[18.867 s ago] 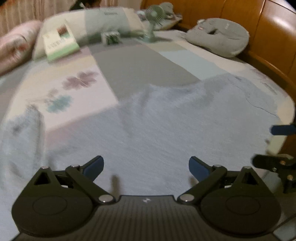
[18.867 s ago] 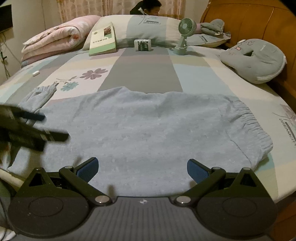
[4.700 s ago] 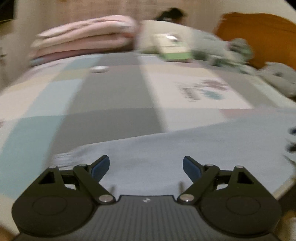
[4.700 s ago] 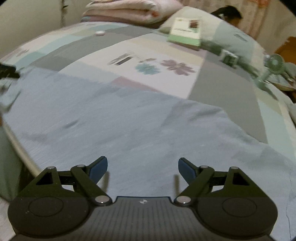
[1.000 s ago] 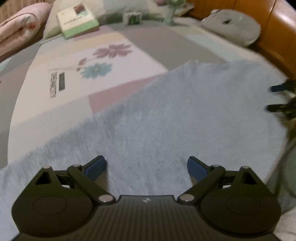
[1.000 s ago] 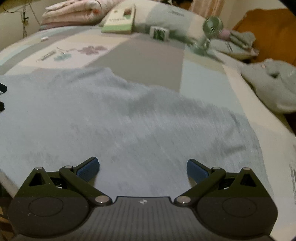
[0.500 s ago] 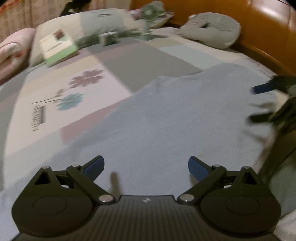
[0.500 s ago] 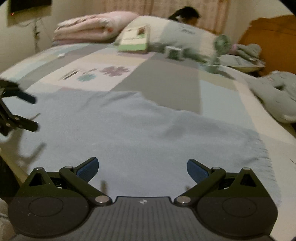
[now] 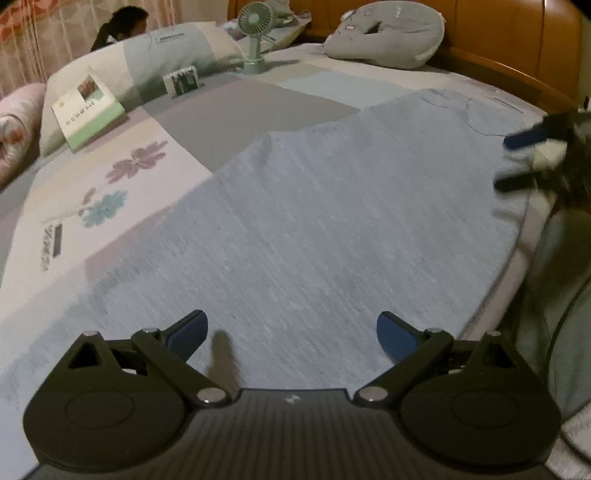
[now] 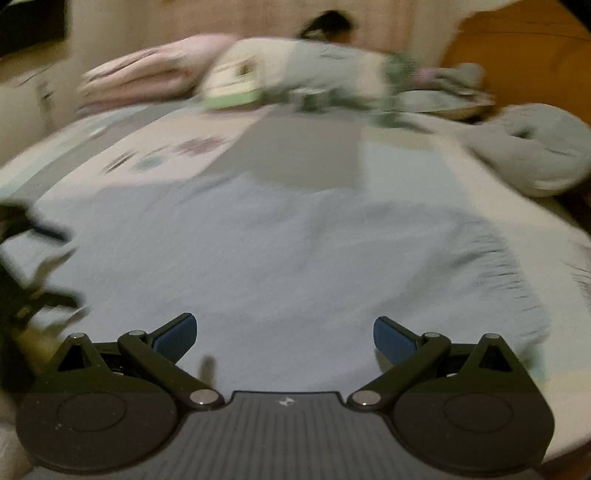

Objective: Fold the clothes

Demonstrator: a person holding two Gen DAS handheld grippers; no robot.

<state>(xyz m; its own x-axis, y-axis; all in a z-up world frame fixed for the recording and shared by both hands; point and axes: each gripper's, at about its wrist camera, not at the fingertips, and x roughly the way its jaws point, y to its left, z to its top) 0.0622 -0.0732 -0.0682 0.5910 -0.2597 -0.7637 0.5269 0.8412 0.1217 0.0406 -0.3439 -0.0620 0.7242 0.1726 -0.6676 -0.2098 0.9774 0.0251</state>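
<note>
A light blue garment (image 9: 332, 221) lies spread flat across the near part of the bed, with its ribbed waistband (image 10: 517, 280) toward the right in the right wrist view. My left gripper (image 9: 291, 332) hovers open over the garment's near edge, nothing between its fingers. My right gripper (image 10: 284, 338) is also open above the same cloth (image 10: 277, 258), and it shows as a blurred dark shape (image 9: 535, 158) at the right edge of the left wrist view. The left gripper appears blurred at the left edge (image 10: 37, 266) of the right wrist view.
On the patchwork bedsheet (image 9: 110, 184) farther back lie a green book (image 9: 86, 110), a small box (image 9: 181, 83), a desk fan (image 9: 253, 40), pillows (image 9: 166, 55) and a grey cushion (image 9: 388, 33). A wooden headboard (image 9: 517, 44) runs along the right. A person (image 9: 118, 26) sits behind the pillows.
Both grippers have swung sideways over the garment and stayed open. The right wrist view is now motion-blurred and sits lower over the cloth. The garment has not shifted.
</note>
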